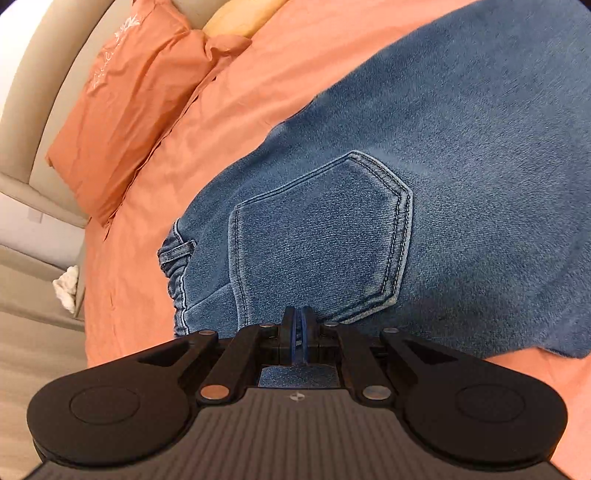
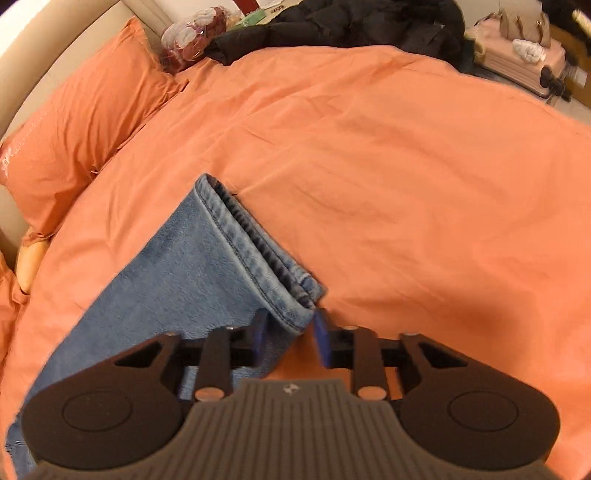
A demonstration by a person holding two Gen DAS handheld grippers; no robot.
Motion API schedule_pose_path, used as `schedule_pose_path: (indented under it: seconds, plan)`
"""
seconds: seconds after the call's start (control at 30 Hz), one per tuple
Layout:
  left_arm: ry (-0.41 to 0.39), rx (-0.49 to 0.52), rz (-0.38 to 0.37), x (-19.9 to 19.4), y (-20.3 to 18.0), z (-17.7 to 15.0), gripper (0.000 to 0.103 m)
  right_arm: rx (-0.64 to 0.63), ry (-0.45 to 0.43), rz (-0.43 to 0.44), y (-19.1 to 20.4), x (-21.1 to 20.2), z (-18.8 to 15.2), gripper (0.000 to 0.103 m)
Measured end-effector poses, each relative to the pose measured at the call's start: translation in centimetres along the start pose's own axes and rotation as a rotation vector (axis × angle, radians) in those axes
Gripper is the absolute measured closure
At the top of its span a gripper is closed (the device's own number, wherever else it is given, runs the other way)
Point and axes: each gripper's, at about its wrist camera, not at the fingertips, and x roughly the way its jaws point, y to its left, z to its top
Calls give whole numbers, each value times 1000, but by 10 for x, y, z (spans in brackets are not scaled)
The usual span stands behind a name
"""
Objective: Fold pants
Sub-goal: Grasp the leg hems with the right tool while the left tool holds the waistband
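Note:
Blue jeans lie flat on an orange bed cover. In the left wrist view the seat with a back pocket [image 1: 321, 243] and the waistband [image 1: 177, 258] fill the middle. My left gripper [image 1: 301, 319] is pinched shut on the denim just below the pocket. In the right wrist view a leg of the jeans [image 2: 192, 266] runs from the lower left up to its stitched hem [image 2: 255, 251]. My right gripper [image 2: 290, 332] stands open with the near corner of the hem between its blue pads [image 2: 321, 332]. The pads do not press on the cloth.
Orange pillows [image 1: 122, 107] [image 2: 81, 122] lie against a beige headboard [image 2: 55, 48]. Beyond the bed's far edge are a black coat [image 2: 351, 26], a plastic-wrapped bundle [image 2: 188, 37] and a pink suitcase [image 2: 517, 62]. The orange cover [image 2: 424, 177] stretches bare to the right.

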Motion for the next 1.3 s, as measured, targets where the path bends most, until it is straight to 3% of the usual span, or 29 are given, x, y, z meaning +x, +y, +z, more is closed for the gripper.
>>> schedule_pose_path:
  seconds: [0.13,0.23,0.37,0.4,0.6,0.87,0.93,1.0,1.03,1.1,1.3]
  plan:
    - [20,17,29,5,-7,6,98,-142,-24,-26,28,-20,8,93]
    - [29,18,50,9,-11,10,98,-204,-82,17,51,-43,23,95]
    - [35,15,65,12,-14,13,99,-254,-271,130,81,-92,38,98]
    - [34,17,68,12,-15,13,99,-265,-294,122,83,-96,39,98]
    - [21,8,72,12,-19,9,99,-203,-124,-27,38,-29,25,98]
    - [3,4,67,13,-18,8,99,-165,-50,-80,19,2,12,97]
    - [-10,-19,68,10,-14,6,99,-131,-32,-69,16,0,14,95]
    - [-24,-71,48,3,-6,5,89,-90,-28,-46,10,-4,16,83]
    - [-35,-107,31,-2,-1,3,86,-72,-31,-30,6,-7,16,82]
    - [-64,-177,0,-14,8,-2,82,-41,-37,1,1,-11,14,69]
    - [-102,-345,-165,-46,17,-20,81,114,-10,49,-17,2,-6,69]
